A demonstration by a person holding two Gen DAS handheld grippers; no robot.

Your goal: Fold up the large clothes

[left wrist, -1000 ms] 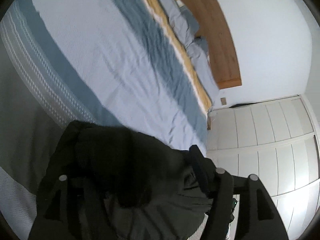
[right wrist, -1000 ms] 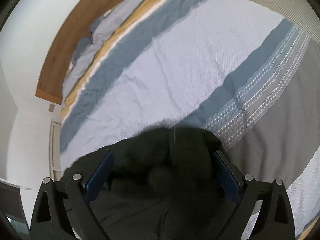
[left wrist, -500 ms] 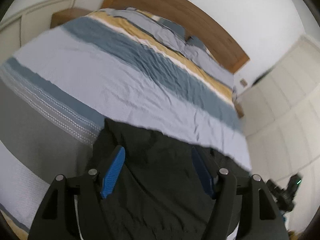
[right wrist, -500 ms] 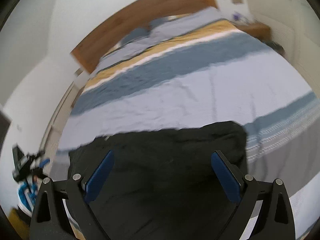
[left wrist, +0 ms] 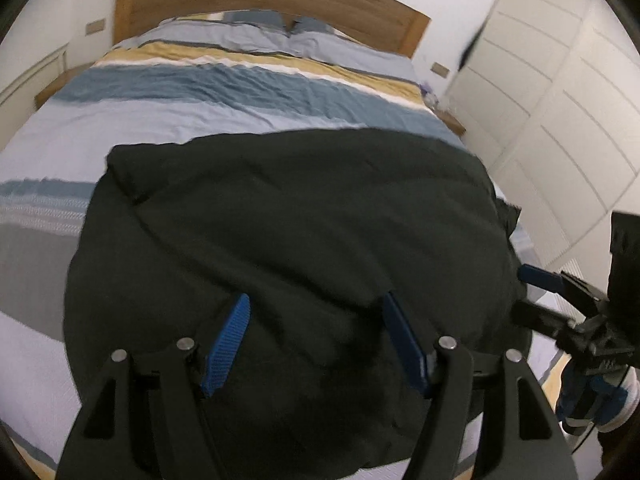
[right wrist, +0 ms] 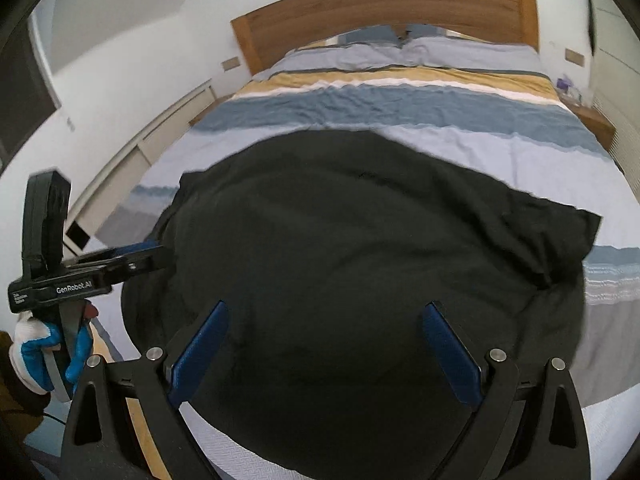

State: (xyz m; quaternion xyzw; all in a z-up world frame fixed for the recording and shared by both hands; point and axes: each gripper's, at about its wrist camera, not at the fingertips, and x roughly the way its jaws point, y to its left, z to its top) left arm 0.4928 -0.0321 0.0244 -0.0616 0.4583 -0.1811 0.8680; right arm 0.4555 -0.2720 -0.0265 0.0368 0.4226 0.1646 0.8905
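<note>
A large black garment [left wrist: 304, 216] lies spread across the foot half of the striped bed [left wrist: 224, 84]; in the right wrist view the garment [right wrist: 360, 220] fills the middle. My left gripper [left wrist: 316, 302] hovers over its near part, open, blue pads apart with nothing pinched. My right gripper [right wrist: 325, 308] stands open wide above the near part too. The right gripper [left wrist: 552, 280] also shows at the garment's right edge, and the left gripper [right wrist: 132, 256] at its left edge, held by a gloved hand [right wrist: 36, 344]. The garment's near hem is hidden behind the fingers.
A wooden headboard [right wrist: 384, 4] and pillows [right wrist: 420, 52] are at the far end. White wardrobe doors [left wrist: 560, 100] stand right of the bed, a bedside table [right wrist: 592, 120] by its far right corner. Wooden floor [right wrist: 136, 420] shows at the bed's foot.
A second ago the black garment was bunched up between both grippers' jaws. It now lies spread on the bed, both grippers are free of it, and both views have rolled upright.
</note>
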